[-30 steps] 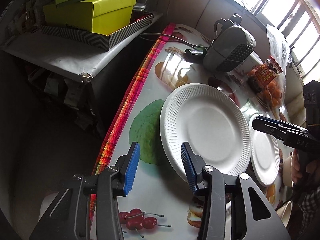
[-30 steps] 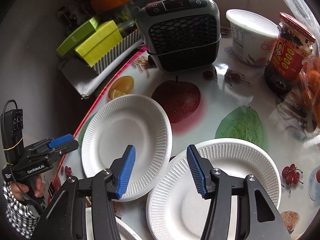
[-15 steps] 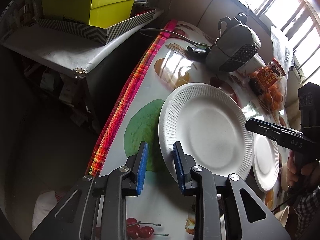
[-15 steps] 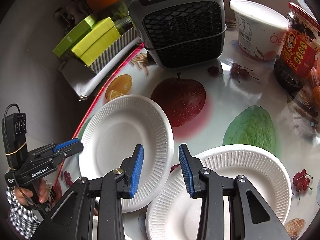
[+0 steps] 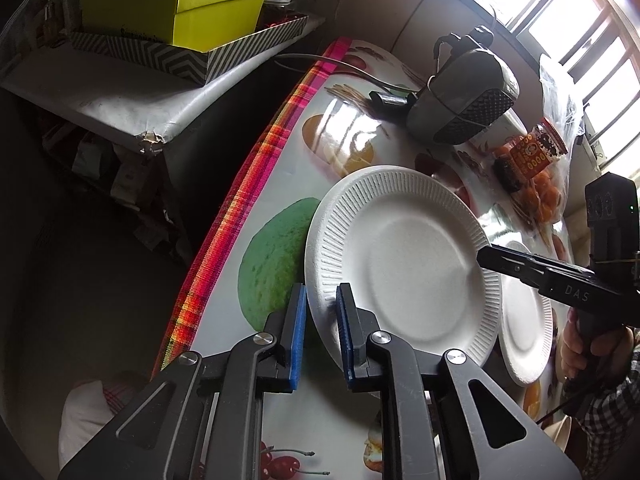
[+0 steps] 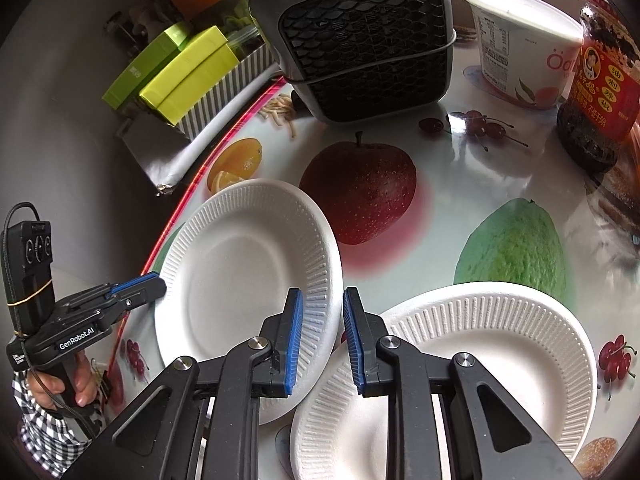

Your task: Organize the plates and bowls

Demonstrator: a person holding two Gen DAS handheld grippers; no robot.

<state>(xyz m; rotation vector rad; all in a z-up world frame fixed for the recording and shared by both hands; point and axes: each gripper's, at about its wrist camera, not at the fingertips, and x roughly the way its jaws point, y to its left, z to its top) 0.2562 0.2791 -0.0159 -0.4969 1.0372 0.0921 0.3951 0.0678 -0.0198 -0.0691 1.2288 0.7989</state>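
Observation:
Two white paper plates lie on the fruit-print table. In the left wrist view the nearer plate [image 5: 404, 256] has its rim between my left gripper's [image 5: 322, 312] blue pads, which are shut on it. The second plate [image 5: 528, 320] lies behind it. In the right wrist view my right gripper [image 6: 322, 320] straddles the right rim of the same plate [image 6: 248, 280] with a gap still showing. The other plate [image 6: 480, 360] lies under its right finger. The left gripper shows at that plate's left edge [image 6: 136, 292].
A grey fan heater [image 6: 360, 36] stands at the back of the table. A white tub [image 6: 520, 48] and a red-label jar [image 6: 600, 84] stand at the right. Yellow-green boxes [image 5: 176, 4] sit on a side shelf beyond the table's striped edge [image 5: 248, 184].
Both grippers have narrowed from wide open. The left one moved forward and closed on the nearer plate's rim; the right one moved in over the same plate's opposite rim.

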